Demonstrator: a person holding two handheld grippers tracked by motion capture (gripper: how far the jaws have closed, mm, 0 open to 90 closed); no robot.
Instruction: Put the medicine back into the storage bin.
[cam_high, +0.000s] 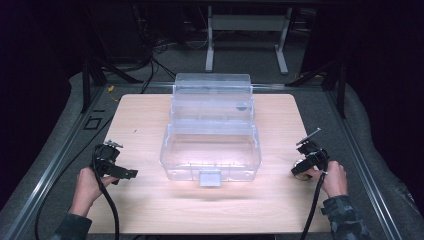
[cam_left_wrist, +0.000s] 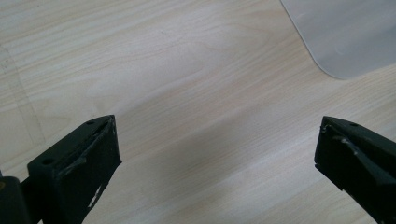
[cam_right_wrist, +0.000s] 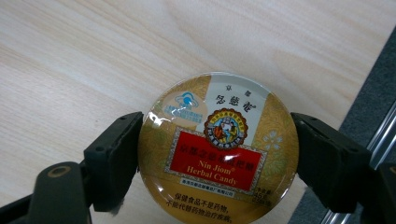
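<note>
**Gripping a Candy Tin at the Tabletop Edge**

Gripping the round herbal candy tin (cam_right_wrist: 218, 147), the right gripper (cam_right_wrist: 217, 154) has its jaws pressed against the tin's opposite sides, at 3 o'clock from the clear plastic box (cam_high: 210, 150) on the tabletop (cam_high: 150, 200). The left gripper (cam_left_wrist: 217, 154), at the box's 9 o'clock, holds its jaws wide apart over bare wood.

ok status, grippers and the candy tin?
Left gripper open over bare table. Right gripper shut on candy tin. Clear box open mid-table, path unobstructed.
</note>
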